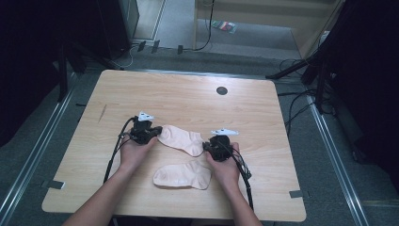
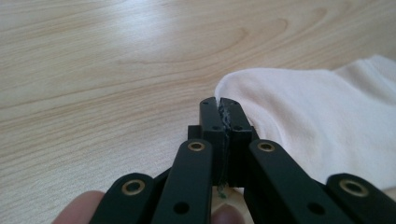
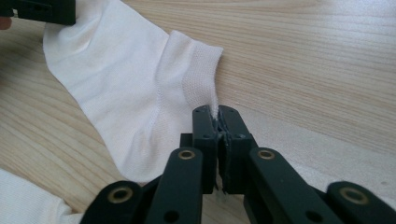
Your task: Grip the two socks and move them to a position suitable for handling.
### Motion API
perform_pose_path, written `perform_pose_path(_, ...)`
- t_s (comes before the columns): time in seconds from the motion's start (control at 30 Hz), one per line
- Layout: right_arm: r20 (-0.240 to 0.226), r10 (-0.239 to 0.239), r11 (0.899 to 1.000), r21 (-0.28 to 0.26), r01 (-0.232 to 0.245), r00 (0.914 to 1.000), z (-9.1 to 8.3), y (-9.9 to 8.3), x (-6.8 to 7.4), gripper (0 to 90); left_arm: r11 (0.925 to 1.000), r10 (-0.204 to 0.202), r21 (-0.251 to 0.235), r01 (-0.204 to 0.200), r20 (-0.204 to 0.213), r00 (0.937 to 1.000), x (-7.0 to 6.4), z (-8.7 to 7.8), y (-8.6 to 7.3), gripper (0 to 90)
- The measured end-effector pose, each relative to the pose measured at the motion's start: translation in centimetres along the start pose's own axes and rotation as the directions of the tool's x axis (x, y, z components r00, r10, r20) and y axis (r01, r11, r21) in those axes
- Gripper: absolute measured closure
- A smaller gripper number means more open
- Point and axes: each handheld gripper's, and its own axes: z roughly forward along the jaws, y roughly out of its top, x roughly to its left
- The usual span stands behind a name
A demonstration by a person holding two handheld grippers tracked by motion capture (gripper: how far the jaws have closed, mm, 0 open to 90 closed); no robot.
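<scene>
Both tools pinch the far sock (image 1: 181,139) — left tool (image 1: 157,132); right tool (image 1: 205,148).

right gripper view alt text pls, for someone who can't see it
The right tongs, seen from just behind, are shut on the ribbed cuff edge of a white ankle sock lying flat on a light wooden table. The left tongs sit at the sock's toe end, top left.
</scene>
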Motion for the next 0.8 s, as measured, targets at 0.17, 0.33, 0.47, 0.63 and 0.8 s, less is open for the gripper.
perform_pose_path(0.17,0.003,-0.026,0.999,-0.04,0.026,0.9997,-0.8,0.3,0.0,88.7,0.9985,-0.014,-0.054,0.014,0.004,0.9999,-0.4,-1.8,0.0,90.0)
perform_pose_path(0.33,-0.011,-0.025,0.997,-0.075,0.024,0.9996,-2.2,0.5,-0.2,88.8,0.9942,-0.026,-0.104,0.028,0.019,0.9995,-0.8,-3.8,-0.3,90.0)
perform_pose_path(0.47,-0.029,-0.039,0.996,-0.082,0.037,0.9988,-3.3,0.6,0.0,88.8,0.9911,-0.021,-0.131,0.024,0.028,0.9994,-1.2,-5.2,-0.7,90.0)
perform_pose_path(0.63,-0.038,-0.058,0.993,-0.101,0.054,0.9976,-4.5,0.5,0.4,88.8,0.9868,-0.013,-0.161,0.018,0.031,0.9994,-2.1,-6.7,-1.5,90.0)
perform_pose_path(0.8,-0.06,-0.064,0.992,-0.109,0.057,0.9962,-5.5,0.0,0.8,88.7,0.9833,-0.008,-0.182,0.013,0.033,0.9994,-2.7,-8.2,-2.5,90.0)
